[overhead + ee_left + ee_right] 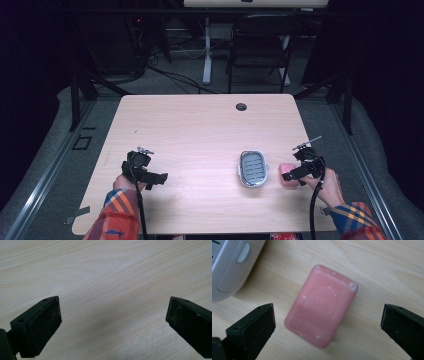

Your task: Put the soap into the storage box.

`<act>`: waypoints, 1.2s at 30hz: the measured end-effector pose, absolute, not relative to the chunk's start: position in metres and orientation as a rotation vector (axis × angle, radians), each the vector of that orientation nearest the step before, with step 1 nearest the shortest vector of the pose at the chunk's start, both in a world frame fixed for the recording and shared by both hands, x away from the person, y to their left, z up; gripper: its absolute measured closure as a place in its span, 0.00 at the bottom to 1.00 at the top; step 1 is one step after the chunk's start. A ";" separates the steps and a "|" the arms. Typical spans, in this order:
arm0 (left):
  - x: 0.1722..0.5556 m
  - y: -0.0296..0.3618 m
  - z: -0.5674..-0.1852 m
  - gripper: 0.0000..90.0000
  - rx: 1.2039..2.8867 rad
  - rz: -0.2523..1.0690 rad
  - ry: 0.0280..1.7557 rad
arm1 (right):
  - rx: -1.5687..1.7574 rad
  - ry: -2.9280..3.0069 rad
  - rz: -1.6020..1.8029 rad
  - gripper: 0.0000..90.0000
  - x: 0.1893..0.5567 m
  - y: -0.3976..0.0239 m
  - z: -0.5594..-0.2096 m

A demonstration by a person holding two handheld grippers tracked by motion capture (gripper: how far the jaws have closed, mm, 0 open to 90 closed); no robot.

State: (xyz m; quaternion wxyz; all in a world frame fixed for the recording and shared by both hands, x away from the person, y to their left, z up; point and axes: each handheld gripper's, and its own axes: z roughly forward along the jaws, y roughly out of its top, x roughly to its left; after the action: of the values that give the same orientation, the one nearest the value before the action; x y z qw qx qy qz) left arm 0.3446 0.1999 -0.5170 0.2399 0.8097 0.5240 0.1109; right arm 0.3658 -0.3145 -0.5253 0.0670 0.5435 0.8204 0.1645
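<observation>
Soap bar (321, 305), pink, rounded rectangle with an embossed oval stamp and white scuffs, lies flat on the pale wood-grain table (200, 125), near its right edge, just beside a grey-white oval soap dish (252, 168) with a slotted insert. Right gripper (294, 175) hovers over the bar, jaws wide, bar between them, untouched; in the high view the gripper covers most of the bar. Soap dish is cut off at the right gripper view's top-left corner. Left gripper (156, 179) sits over bare table at the left, jaws wide, holding nothing. Stamp lettering unreadable. Plaid sleeves (120, 215) cut off at the bottom.
</observation>
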 end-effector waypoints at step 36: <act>0.344 0.200 -0.516 0.00 2.214 0.316 1.437 | 1.742 2.471 0.378 0.21 0.385 -0.301 -0.536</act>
State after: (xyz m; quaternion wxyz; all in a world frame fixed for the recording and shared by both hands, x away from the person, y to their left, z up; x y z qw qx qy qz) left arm 0.3445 0.1995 -0.5159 0.2393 0.8086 0.5250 0.1154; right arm 0.3848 -0.3010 -0.5364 0.0475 0.5711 0.8101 0.1239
